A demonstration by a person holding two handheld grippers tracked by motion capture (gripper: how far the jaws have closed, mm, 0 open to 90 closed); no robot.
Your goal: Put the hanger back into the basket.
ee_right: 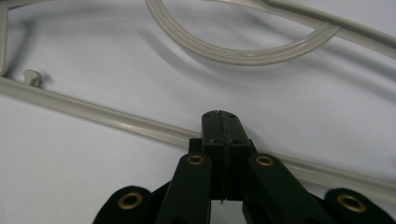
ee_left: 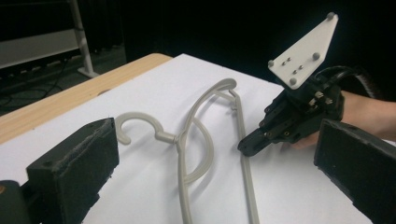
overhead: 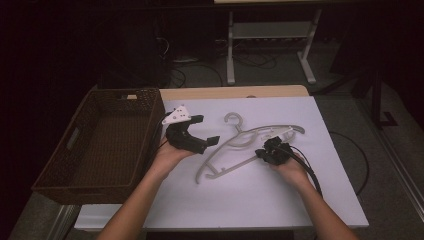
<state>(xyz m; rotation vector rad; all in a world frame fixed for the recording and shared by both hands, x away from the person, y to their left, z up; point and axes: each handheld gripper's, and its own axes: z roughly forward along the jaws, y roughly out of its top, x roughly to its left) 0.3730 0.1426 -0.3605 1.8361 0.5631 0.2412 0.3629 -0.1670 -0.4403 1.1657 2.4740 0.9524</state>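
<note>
A grey plastic hanger (overhead: 239, 131) lies flat on the white tabletop (overhead: 250, 200), its hook toward the far edge. My right gripper (overhead: 265, 151) is shut, its closed tips resting over the hanger's straight bottom bar (ee_right: 93, 112), which passes under the jaws. In the right gripper view, the right gripper (ee_right: 219, 122) has nothing between its fingers. From the left gripper view, the right gripper (ee_left: 247, 145) touches that bar. My left gripper (overhead: 205, 131) is held open just left of the hook. Between the left gripper's (ee_left: 215, 172) wide-spread pads lie the hook and arms of the hanger (ee_left: 182, 154), farther off.
A dark woven basket (overhead: 107, 150) with nothing in it stands at the table's left side, close to my left hand. A strip of bare wood (overhead: 235, 92) runs along the far edge. Cables and a white metal frame (overhead: 270, 30) sit on the floor beyond.
</note>
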